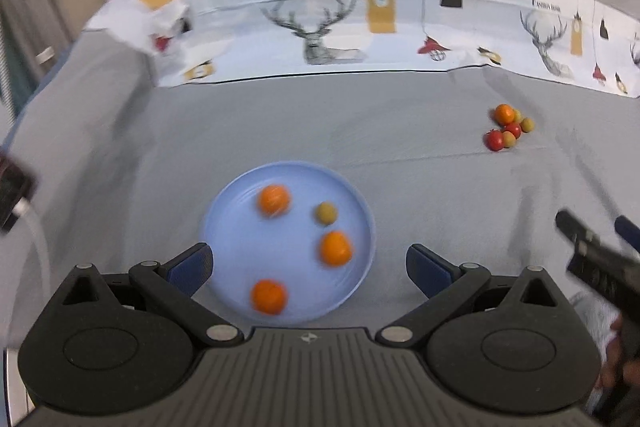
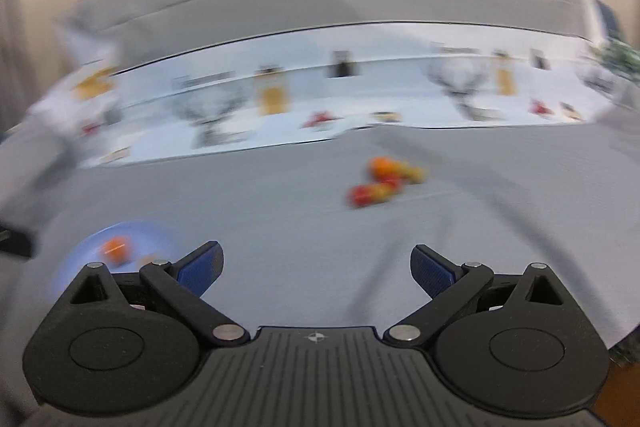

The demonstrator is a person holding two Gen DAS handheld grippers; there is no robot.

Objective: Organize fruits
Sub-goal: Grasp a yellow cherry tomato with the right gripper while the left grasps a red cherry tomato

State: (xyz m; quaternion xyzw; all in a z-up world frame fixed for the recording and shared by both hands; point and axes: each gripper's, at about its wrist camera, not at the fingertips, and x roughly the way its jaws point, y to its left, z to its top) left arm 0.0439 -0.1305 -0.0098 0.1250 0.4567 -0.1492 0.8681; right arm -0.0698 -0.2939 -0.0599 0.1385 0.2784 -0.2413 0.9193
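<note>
My left hand-held gripper [image 1: 309, 269] is spread wide and released, holding nothing; its blue fingers [image 1: 191, 269] flank the near rim of the blue plate [image 1: 236, 247], and I cannot tell whether they touch it. On the plate sit three oranges [image 1: 274, 200] and one small yellow-green fruit [image 1: 326, 213], all apart from each other. My right hand-held gripper [image 2: 317, 269] is equally wide open and empty, over bare grey sheet [image 2: 304, 227] on the bed. The remaining fruit pile [image 1: 507, 127], orange, red and yellow pieces bunched together, lies far right, near the patterned cloth [image 1: 328, 23]. The right view is heavily blurred.
</note>
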